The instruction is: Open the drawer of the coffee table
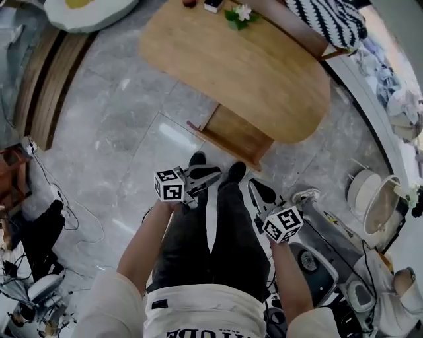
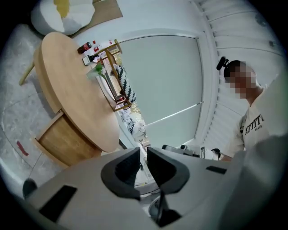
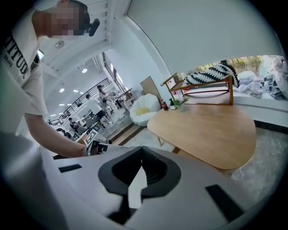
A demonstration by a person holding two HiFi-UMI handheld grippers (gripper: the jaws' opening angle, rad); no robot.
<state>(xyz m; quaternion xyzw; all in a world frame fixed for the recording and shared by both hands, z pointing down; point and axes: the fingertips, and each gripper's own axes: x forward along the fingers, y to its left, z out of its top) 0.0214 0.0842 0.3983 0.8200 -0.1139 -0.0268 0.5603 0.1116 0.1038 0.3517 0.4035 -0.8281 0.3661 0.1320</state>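
We stand on a grey stone-tile floor [image 1: 125, 138] with a glossy sheen. At the upper left lies a white cushion with a yellow centre [image 1: 89, 12], next to brown wooden boards [image 1: 39, 86]. At the top right is a wooden chair with a black-and-white striped cushion [image 1: 327, 20]. Cables [image 1: 63, 204] trail over the floor at the left. The left gripper view shows a large window with a pale blind [image 2: 166, 81]. The right gripper view shows a plain white wall [image 3: 202, 31] and bright ceiling lights [image 3: 83, 70] in the hall beyond.
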